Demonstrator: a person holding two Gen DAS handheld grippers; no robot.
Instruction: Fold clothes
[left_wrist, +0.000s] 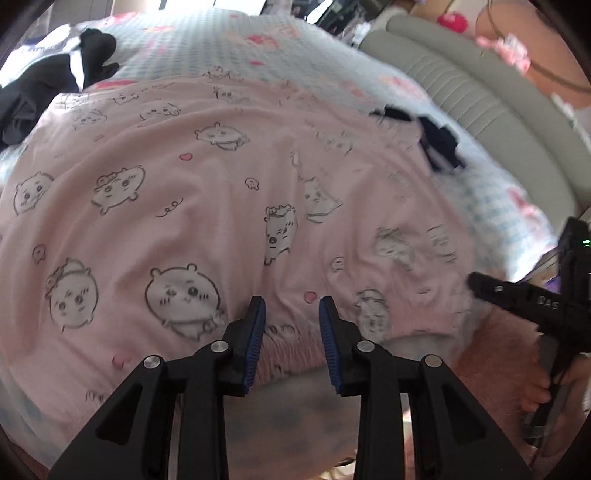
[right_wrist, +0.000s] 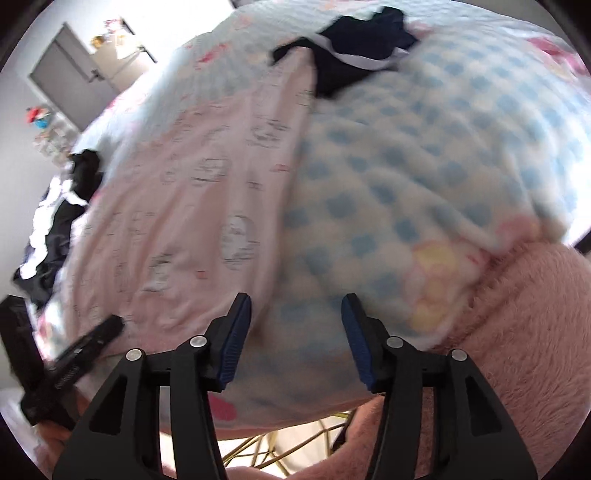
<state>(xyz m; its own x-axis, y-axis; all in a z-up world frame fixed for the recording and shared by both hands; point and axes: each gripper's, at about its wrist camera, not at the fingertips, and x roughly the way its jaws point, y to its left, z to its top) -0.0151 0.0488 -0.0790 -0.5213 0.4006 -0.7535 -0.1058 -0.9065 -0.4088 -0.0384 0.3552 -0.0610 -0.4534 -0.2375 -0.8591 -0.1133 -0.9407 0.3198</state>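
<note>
Pink printed garment (left_wrist: 221, 206) spread flat on bed (right_wrist: 424, 166); left gripper (left_wrist: 291, 310) and right gripper (right_wrist: 295, 306) both wide, empty. Next, probably: grasp the near hem.

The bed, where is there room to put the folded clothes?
The checkered blanket is bare right of the pink garment, below the dark clothing. Also bare beyond the garment's top edge. Crowded at the left edge, where black clothes pile.

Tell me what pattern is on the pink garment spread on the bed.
Outlined cartoon animal faces with small hearts on the pink garment, clearest in the left wrist view.
</note>
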